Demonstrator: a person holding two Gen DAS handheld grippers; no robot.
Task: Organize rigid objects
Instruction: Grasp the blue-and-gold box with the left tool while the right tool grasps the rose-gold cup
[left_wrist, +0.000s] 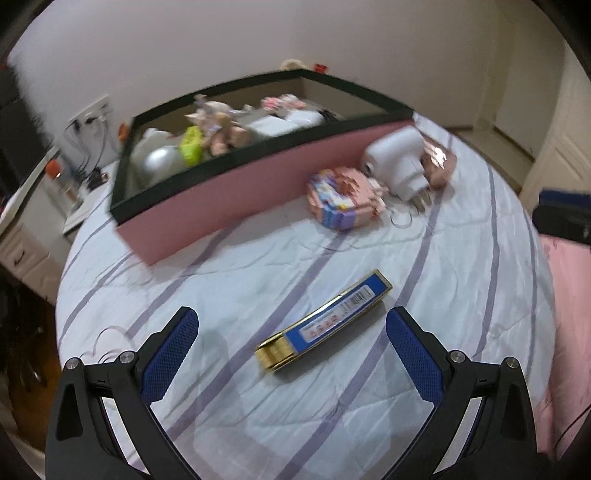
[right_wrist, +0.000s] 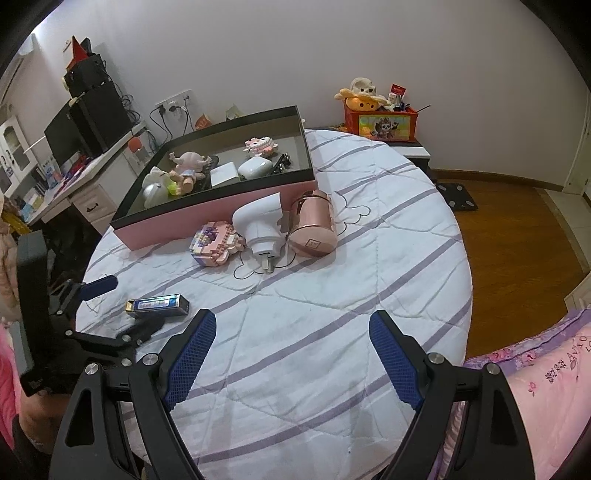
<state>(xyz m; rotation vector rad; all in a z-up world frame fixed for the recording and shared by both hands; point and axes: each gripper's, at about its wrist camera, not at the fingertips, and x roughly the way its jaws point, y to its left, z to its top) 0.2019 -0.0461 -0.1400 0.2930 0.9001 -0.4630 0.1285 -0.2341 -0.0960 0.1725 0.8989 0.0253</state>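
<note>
Left gripper (left_wrist: 291, 325) hangs wide apart over the blue box (left_wrist: 325, 321), one finger each side and neither touching, judged a line-up to lift it; right gripper (right_wrist: 291, 328) is also apart and empty, over bare quilt (right_wrist: 332, 314). Landmark is the pink tray (right_wrist: 207, 218), already holding toys and a white case: charger (right_wrist: 258, 225), block toy (right_wrist: 216, 243) and copper can (right_wrist: 314, 225) lie just in front of it, the blue box well nearer. Striped quilt on a bed; desk beside it, wood floor beyond.
</note>
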